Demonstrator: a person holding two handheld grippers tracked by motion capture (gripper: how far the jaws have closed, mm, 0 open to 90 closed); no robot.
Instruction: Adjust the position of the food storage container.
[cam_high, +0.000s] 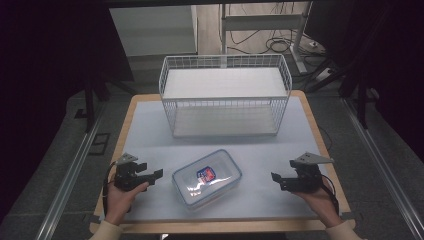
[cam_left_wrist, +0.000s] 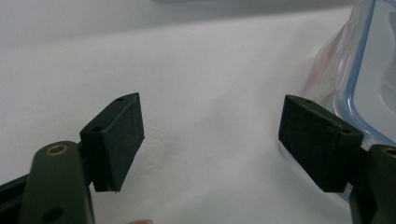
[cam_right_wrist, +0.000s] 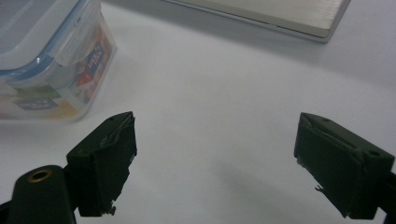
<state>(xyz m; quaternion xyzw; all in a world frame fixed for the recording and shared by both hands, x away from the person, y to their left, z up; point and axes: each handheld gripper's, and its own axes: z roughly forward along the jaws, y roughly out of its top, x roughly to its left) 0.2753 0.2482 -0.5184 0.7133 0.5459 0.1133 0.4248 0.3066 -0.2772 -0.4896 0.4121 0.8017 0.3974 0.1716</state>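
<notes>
In the left gripper view the clear container (cam_left_wrist: 369, 79) is cut off by the right edge, so just one corner of its blue-rimmed lid is seen, and that corner is blurred; the right jaw covers the container's lower edge. In the right gripper view the container (cam_right_wrist: 51, 60) runs off the left and top edges, and the print on its label is too soft to read. Beyond the container there, the wire basket (cam_right_wrist: 280, 16) is cut by the top edge, leaving a strip of its base.
</notes>
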